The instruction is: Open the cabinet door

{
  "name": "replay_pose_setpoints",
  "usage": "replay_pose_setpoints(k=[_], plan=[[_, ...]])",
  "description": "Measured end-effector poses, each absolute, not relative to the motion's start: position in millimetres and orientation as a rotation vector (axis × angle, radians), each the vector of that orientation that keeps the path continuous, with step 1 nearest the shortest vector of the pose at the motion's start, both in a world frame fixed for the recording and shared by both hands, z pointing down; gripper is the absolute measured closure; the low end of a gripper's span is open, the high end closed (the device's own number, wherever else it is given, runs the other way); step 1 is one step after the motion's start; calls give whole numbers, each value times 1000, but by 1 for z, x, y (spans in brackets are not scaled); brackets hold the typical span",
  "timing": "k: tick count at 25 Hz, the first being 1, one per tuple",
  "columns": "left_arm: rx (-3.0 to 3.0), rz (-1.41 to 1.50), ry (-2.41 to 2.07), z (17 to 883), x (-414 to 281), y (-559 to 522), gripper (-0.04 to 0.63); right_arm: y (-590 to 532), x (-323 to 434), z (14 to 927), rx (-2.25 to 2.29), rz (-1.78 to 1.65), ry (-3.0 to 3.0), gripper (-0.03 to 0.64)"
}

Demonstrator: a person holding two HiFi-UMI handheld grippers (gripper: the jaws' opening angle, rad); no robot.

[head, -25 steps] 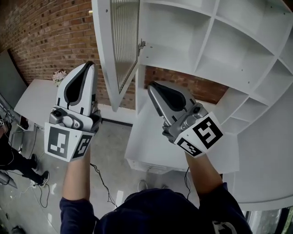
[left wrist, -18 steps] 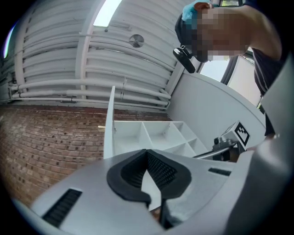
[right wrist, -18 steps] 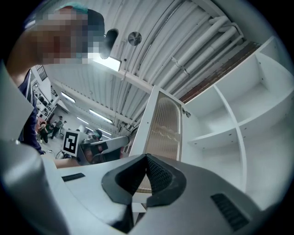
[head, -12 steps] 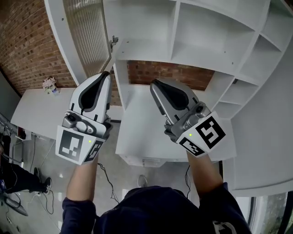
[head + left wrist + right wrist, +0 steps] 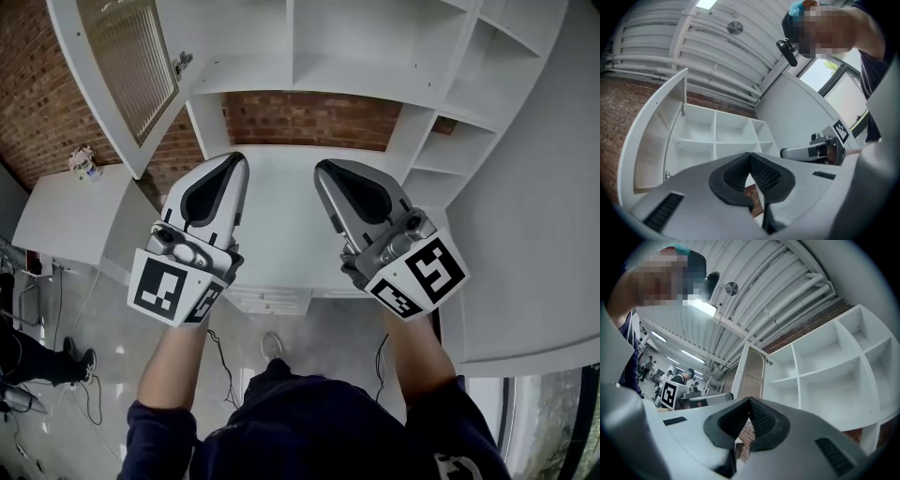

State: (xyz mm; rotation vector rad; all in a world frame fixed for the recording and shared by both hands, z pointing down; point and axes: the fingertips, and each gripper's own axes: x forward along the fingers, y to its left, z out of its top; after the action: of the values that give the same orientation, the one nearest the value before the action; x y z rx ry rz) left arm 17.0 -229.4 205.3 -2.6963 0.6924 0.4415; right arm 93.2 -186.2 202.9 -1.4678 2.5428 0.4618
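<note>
The white cabinet door (image 5: 122, 66) with its ribbed glass panel stands swung open at the upper left, hinged to the white open-shelf cabinet (image 5: 361, 80). My left gripper (image 5: 234, 159) is shut and empty, below and to the right of the door and clear of it. My right gripper (image 5: 323, 169) hangs beside it, shut with nothing held. The left gripper view has the open door (image 5: 658, 136) at left beyond the closed jaws of the left gripper (image 5: 750, 154). In the right gripper view, the door (image 5: 752, 373) stands behind the right gripper (image 5: 749, 400).
A white desk top (image 5: 281, 234) lies under both grippers, against a brick wall (image 5: 309, 117). A lower white table (image 5: 61, 216) with a small flower pot (image 5: 84, 161) is at left. Cables (image 5: 220, 361) trail on the floor, and a person's legs (image 5: 23, 352) show at the left edge.
Both grippers have drawn away from the open door and now hang over the desk. In the head view the door has slid from the top centre to the upper left. The jaws stay shut.
</note>
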Motion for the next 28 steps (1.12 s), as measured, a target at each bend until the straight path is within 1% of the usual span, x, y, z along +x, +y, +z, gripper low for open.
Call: replay_pose_setpoints(k=[7, 15, 22, 28], plan=[[-2782, 400, 715, 240, 38, -159, 589, -110, 114, 227, -1484, 388, 2559, 600], [-2842, 346, 712, 264, 47, -96, 589, -52, 125, 256, -1496, 277, 2559, 600], [-2881, 328, 690, 277, 51, -78, 589, -35, 139, 275, -1550, 215, 2551, 600], [-2938, 301, 666, 303, 41, -75, 589, -28, 133, 290, -1612, 179, 2553, 600]])
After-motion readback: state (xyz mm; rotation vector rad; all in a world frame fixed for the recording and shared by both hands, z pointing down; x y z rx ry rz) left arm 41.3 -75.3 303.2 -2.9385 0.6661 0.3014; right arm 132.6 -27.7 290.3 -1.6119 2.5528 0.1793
